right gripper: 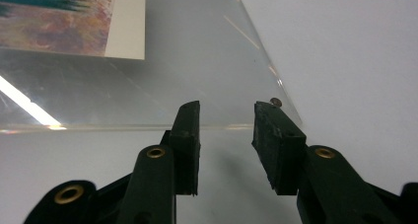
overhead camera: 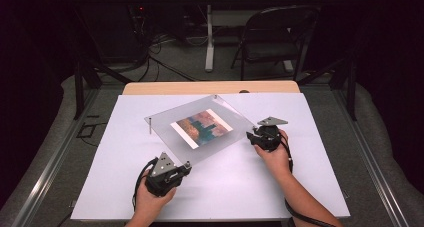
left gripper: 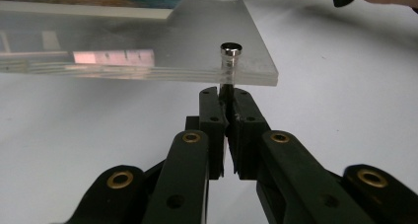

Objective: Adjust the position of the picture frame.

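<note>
Nearest, the left gripper (left gripper: 226, 101) has its fingers (left gripper: 213, 116) pinched on a metal standoff post (left gripper: 226, 90) under the near corner of the clear acrylic frame (overhead camera: 200, 128). Farther right, the right gripper (right gripper: 226, 116) stands spread wide at another corner, gripping nothing. Between them, the frame sits raised above the white bench (overhead camera: 240, 182), a colourful print (overhead camera: 202, 127) inside.

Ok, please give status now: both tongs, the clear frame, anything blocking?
Left tongs shut on standoff post under clear frame corner. Right tongs open at frame edge. Print sandwiched inside. Nothing blocking.
</note>
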Demonstrator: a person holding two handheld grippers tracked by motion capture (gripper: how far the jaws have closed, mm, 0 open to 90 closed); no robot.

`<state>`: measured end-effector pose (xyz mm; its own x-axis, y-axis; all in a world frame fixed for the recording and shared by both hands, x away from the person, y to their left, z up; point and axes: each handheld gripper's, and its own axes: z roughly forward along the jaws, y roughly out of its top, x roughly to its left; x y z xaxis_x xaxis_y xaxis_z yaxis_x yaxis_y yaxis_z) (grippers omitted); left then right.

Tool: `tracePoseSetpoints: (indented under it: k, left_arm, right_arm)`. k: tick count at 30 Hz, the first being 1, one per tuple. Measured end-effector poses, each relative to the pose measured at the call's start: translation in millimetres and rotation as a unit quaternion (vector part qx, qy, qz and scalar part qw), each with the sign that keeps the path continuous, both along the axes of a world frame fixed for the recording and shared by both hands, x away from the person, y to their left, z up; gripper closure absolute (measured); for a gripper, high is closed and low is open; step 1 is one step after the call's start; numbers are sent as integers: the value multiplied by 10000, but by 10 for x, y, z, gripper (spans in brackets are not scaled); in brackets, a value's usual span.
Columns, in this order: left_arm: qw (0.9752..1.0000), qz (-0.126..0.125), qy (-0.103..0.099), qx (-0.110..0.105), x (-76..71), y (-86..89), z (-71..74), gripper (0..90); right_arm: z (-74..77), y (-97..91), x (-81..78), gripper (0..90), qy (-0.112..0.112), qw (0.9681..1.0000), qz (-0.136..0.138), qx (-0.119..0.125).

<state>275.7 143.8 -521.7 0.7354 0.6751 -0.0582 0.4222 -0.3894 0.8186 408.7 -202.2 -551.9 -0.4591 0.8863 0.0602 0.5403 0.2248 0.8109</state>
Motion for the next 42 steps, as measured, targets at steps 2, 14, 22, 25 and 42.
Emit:
tracePoseSetpoints:
  k: [2, 14, 22, 25, 42]
  left_arm:
    - [9999, -102, 77, 13, -5, -71, -55, 856]
    - [9987, -392, 182, 273, -24, -354, -283, 855]
    - [9984, -472, 315, 78, -38, -290, -278, 763]
    - [9977, -526, 429, -27, -50, -199, -249, 669]
    - [9977, 288, 272, -550, -95, 460, -118, 453]
  right_arm:
    - [1, -10, 0, 619, -20, 10000, -15, 7]
    - [87, -117, -170, 595, -67, 9999, -21, 124]
    - [188, -134, -343, 565, -96, 9994, 108, 313]
    - [218, -113, -398, 553, -69, 9992, 192, 343]
    - [276, -6, -564, 507, -153, 9968, 541, 560]
